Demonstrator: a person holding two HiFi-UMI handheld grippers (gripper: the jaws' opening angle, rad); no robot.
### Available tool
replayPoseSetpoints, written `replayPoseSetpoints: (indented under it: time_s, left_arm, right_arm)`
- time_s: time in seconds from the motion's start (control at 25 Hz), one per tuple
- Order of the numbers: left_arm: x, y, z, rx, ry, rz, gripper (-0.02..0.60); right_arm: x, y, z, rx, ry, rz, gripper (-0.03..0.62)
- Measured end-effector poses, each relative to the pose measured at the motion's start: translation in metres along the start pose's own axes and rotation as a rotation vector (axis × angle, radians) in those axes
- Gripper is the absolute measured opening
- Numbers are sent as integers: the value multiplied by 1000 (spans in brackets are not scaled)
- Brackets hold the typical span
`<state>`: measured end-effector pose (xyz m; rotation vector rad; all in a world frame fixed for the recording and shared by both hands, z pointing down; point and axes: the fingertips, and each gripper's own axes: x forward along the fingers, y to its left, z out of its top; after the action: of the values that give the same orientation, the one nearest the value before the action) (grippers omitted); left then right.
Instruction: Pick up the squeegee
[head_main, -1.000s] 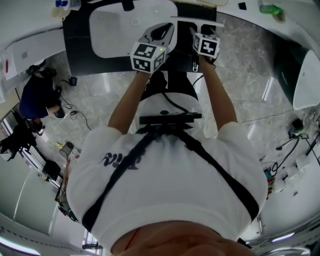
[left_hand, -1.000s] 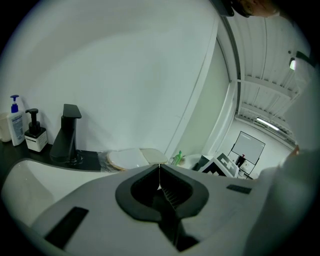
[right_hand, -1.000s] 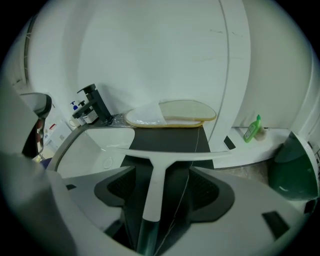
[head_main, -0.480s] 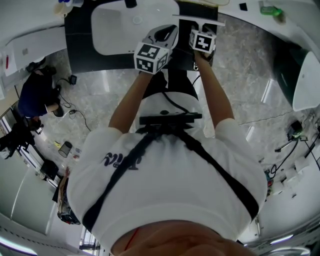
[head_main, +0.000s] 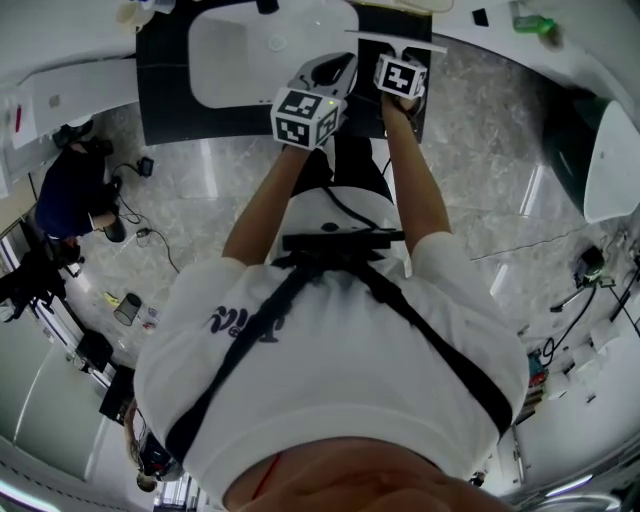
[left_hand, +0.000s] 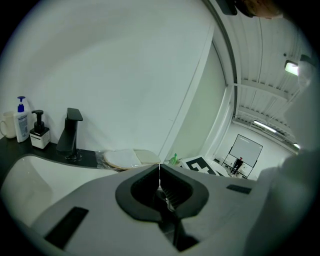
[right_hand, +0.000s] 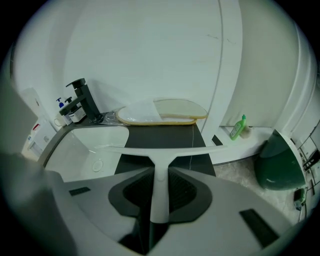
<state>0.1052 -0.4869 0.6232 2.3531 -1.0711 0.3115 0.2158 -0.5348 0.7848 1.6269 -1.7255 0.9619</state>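
The white squeegee (right_hand: 159, 192) lies on the black counter (right_hand: 165, 135) beside the sink, its long blade (right_hand: 160, 149) across the right gripper view. Its handle runs back between the jaws of my right gripper (right_hand: 160, 172), which are closing and touch it on both sides. From the head view the squeegee blade (head_main: 396, 42) shows just beyond the right gripper (head_main: 400, 52). My left gripper (left_hand: 159, 166) hangs over the white basin (left_hand: 30, 175), jaws together with nothing in them; it is to the left of the right one in the head view (head_main: 338, 60).
A black faucet (right_hand: 85, 100), soap bottles (left_hand: 21, 120) and a mug (left_hand: 7, 125) stand at the sink's back. A flat wrapped tray (right_hand: 160, 112) lies behind the squeegee. A green bottle (right_hand: 239, 127) and a dark green bin (right_hand: 277, 165) are to the right.
The left gripper has edged a little forward over the sink. The right gripper has stayed at the squeegee, drifting only slightly in the picture.
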Motion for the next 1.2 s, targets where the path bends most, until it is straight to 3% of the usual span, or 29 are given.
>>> replayPoseSetpoints:
  time_s: [0.6, 0.88, 1.2]
  left_arm:
    - [-75, -7, 37, 109, -132, 35, 14]
    - [-127, -4, 77, 171, -246, 85, 14]
    - [-184, -8, 123, 257, -370, 147, 14]
  right_arm:
    - [-113, 28, 29, -35, -221, 2, 92]
    - [-208, 66, 78, -72, -486, 58, 91]
    - [-305, 106, 106, -62, -706, 135, 91]
